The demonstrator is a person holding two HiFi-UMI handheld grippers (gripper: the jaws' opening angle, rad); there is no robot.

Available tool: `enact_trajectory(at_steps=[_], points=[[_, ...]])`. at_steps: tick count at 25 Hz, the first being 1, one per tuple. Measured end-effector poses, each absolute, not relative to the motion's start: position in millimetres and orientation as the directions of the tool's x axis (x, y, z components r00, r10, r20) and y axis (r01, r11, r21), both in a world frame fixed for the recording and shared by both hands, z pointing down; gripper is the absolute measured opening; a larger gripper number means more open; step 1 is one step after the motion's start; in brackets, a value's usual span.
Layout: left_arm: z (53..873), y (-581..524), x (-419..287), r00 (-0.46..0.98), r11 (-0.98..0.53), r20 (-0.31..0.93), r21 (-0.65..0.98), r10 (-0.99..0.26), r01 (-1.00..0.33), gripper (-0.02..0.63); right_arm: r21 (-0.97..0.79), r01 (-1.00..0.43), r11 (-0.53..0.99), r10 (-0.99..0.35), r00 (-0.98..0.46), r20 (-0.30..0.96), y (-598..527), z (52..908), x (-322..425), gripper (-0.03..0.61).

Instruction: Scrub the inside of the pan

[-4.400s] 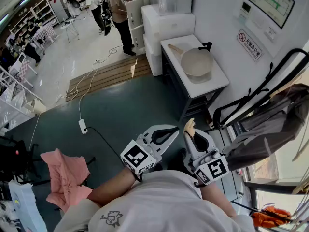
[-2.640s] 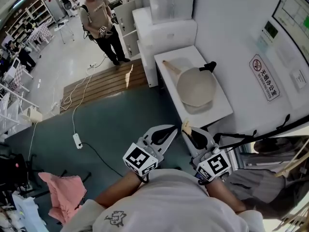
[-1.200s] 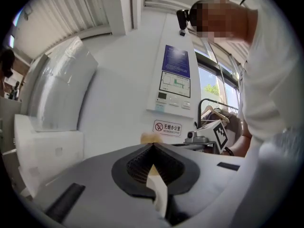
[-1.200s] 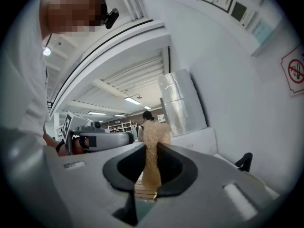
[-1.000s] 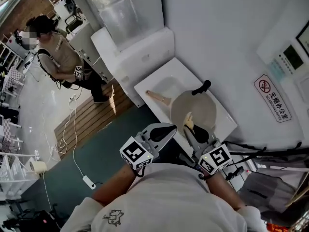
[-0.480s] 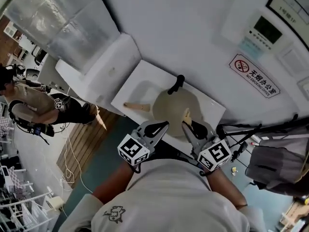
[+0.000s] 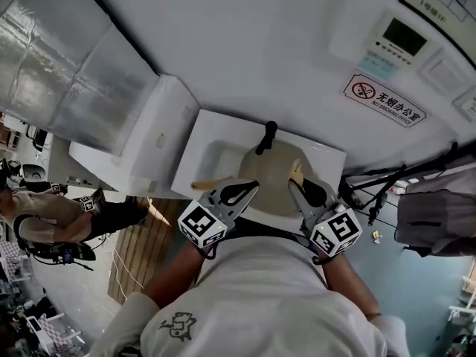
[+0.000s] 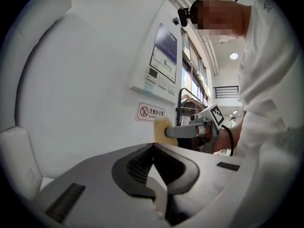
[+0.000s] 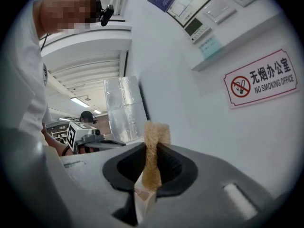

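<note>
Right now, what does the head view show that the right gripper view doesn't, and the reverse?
Head view only: the pan with its black handle on the white table. Right gripper view only: how the jaws of the right gripper clamp the sponge. Both: that sponge, the no-smoking sign, the left gripper.

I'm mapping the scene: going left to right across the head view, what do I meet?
Bystander, left gripper, right gripper holding the sponge, grey bag.
</note>
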State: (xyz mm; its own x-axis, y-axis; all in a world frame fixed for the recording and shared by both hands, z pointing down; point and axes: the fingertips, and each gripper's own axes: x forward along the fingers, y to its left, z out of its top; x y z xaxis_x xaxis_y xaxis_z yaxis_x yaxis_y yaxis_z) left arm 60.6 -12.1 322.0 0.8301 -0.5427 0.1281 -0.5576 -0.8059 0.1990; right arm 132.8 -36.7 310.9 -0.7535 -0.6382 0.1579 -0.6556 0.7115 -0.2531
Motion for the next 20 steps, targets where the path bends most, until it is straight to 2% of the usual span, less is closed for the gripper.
enact_trajectory(at_steps=[10, 20], points=[[382, -33, -10, 0.856, -0.887, 0.295, 0.054, -0.424, -0.458, 0.005, -0.28, -0.782, 0.557, -0.767, -0.614, 0.186, -47, 328, 101, 0.057], [459, -36, -50, 0.827, -0.922, 0.459, 0.037, -0.326, -0.384, 0.023, -0.266, -0.849, 0.456, -0.817, -0.518, 0.254, -48, 349, 88, 0.057]])
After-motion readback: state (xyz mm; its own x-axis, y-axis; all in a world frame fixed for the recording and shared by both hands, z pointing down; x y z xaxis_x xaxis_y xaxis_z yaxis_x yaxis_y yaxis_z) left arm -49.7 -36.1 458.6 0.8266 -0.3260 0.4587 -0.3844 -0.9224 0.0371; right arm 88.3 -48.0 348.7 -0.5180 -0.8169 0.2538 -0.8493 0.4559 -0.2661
